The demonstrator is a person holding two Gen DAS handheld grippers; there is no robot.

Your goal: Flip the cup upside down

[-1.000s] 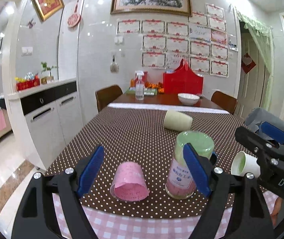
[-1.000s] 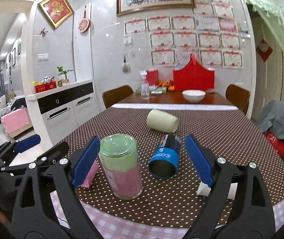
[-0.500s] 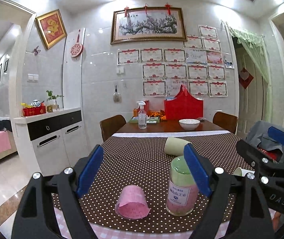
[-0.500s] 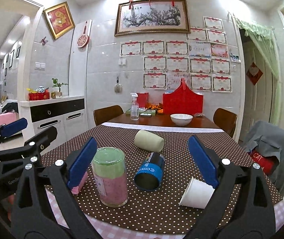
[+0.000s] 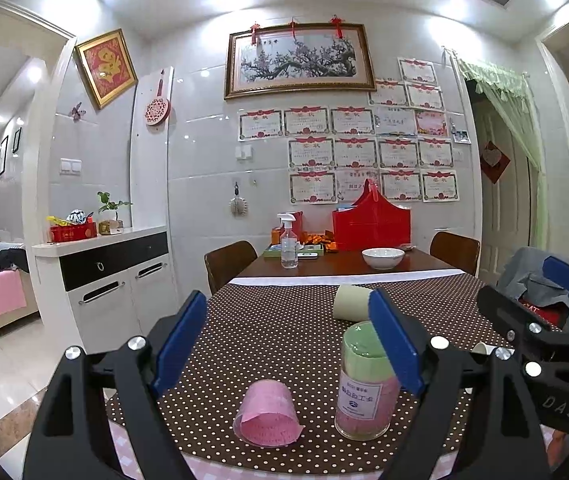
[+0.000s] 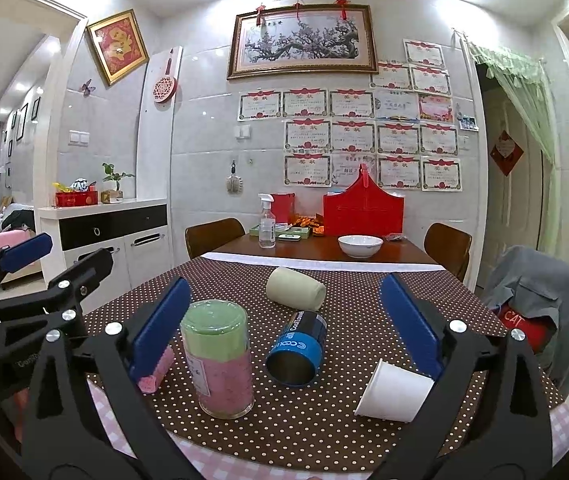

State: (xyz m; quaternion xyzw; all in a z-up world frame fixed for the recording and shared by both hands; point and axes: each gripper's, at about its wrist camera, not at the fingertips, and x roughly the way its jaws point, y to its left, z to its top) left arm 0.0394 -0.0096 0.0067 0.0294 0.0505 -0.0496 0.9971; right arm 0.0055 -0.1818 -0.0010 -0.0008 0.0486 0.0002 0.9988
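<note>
Left gripper [image 5: 292, 344]: jaws standing spread wide, pinching nothing, hovering over the near edge of the table.
Right gripper [image 6: 296, 328]: jaws also spread and holding nothing, hanging to the right of the left one.
Pink cup [image 5: 267, 416]: lying on its side at the near left, mouth facing the left wrist camera, long axis running near to far; it is sitting between the left jaws' line of sight and below them.
Green-topped jar [image 6: 220, 360]: standing upright just right of the pink cup, closest to the right gripper's left finger.
White paper cup [image 6: 394, 392]: lying on its side at the near right, mouth pointing near-left, beside the right gripper's right finger.
Blue can [image 6: 297, 350]: lying on its side, open end facing near, between the right jaws, a little farther.
Cream cup [image 6: 295, 290]: lying on its side farther back, mid-table.
Polka-dot tablecloth [image 6: 364, 320]: carrying all of these.
Judgement: which cup is meant is unclear; the left gripper is nearer the pink one, the right nearer the white one.
</note>
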